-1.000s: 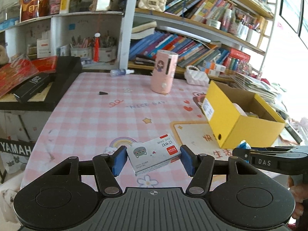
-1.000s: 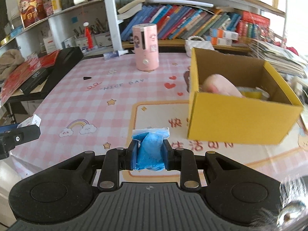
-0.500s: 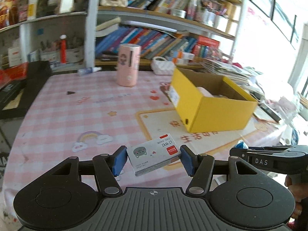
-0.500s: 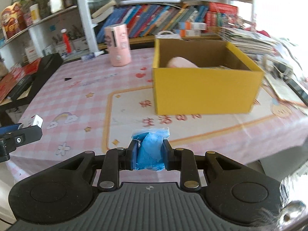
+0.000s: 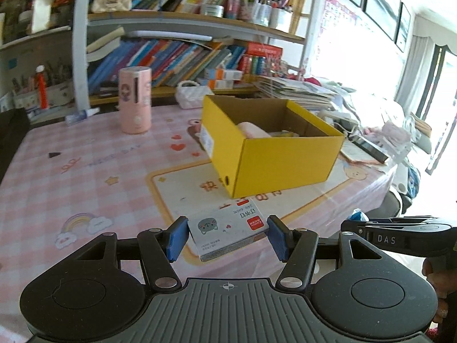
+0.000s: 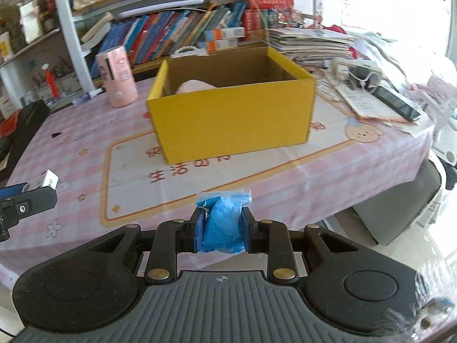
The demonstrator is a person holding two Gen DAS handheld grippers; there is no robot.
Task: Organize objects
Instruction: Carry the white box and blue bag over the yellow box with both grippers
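Pink checked cloth covers the table (image 6: 357,168), whose near edge and right corner drop away close to one yellow box (image 6: 234,120), open-topped, with bare cloth all along its near side. Left of the box stands one pink canister (image 5: 134,100). Near the box's front, the left gripper (image 5: 227,235) pinches one small white staple box (image 5: 228,233) between its blue pads, and the right gripper (image 6: 222,228) squeezes one blue plastic packet (image 6: 222,223).
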